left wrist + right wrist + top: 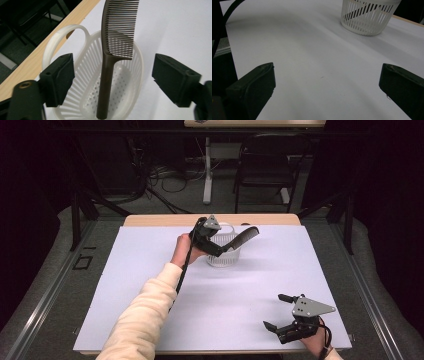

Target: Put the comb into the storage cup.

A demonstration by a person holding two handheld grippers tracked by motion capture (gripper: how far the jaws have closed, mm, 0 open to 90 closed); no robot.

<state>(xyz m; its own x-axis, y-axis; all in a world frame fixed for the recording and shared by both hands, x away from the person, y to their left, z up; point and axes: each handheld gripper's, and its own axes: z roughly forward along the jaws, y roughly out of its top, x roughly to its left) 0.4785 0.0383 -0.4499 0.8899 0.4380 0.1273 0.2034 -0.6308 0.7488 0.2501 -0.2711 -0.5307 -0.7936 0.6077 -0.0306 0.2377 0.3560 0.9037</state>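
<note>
Comb (117,32): stands handle-down in the white basket (87,82), leaning on its rim, teeth end up.
Left gripper (113,77): released, jaws wide on either side of the comb handle, not touching it.
Right gripper (280,312): released, empty, over the table (150,270) near its front right corner.

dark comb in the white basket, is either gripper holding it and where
Nothing is held: the dark plastic comb stands in the white slotted basket, between the open left gripper jaws, untouched.
</note>
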